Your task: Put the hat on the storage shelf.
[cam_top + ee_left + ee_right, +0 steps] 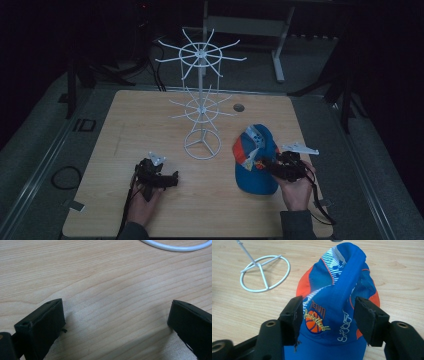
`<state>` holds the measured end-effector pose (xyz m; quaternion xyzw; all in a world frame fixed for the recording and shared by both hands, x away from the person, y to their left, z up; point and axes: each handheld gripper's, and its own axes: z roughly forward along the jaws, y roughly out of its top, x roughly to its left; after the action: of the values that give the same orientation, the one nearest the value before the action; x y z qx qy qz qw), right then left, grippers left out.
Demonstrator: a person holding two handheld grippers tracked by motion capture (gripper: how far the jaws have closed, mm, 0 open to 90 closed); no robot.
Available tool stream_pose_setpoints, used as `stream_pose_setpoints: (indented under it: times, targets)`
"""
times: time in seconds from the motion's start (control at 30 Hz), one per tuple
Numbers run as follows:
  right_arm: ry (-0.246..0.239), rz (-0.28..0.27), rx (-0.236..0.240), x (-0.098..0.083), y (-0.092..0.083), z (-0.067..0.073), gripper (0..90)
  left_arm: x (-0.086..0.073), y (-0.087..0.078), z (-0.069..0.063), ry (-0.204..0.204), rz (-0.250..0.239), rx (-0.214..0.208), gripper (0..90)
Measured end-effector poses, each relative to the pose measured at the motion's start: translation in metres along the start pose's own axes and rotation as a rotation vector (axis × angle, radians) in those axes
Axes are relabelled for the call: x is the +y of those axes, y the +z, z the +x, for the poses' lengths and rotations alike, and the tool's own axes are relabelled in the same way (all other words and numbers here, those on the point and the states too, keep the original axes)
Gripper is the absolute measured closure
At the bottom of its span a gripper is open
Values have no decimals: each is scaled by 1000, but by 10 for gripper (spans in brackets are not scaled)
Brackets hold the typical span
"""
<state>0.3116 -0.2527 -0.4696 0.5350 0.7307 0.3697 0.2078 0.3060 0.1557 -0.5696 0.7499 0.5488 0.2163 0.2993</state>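
From the high view, the cap lies on the right half of the table, just beside the round foot of the white wire rack, which stands upright in the middle with two tiers of spokes. The right gripper sits at the cap's crown near the brim, held from below by the right hand. The left gripper rests low over bare wood on the other side of the rack, well apart from the cap. The picture is dim, so whether the right pads already press the fabric is hard to tell from here.

In the left gripper view the jaws stand wide with nothing but wood grain between them, and a curve of the rack's foot ring shows at the top. That gripper is idle; it would serve best steadying the rack's base when the cap goes up.

In the right gripper view the cap bunches into a raised ridge between the two jaws, which stand fairly wide on either side of the front panel; they look to be closed on the fold. A good grip takes the stiff front panel rather than the mesh sides, squeezes firmly before lifting, and lifts straight up so the brim clears the rack's foot ring.
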Motion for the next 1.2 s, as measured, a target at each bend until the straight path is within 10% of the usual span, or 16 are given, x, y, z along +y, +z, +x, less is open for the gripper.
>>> stream_pose_setpoints:
  times: [0.43,1.2]
  targets:
    - [-105,91,26,22,13,-2,363,0,0,0,0,0,0,14]
    - [-67,160,17,62,46,-20,355,0,0,0,-1,0,-1,14]
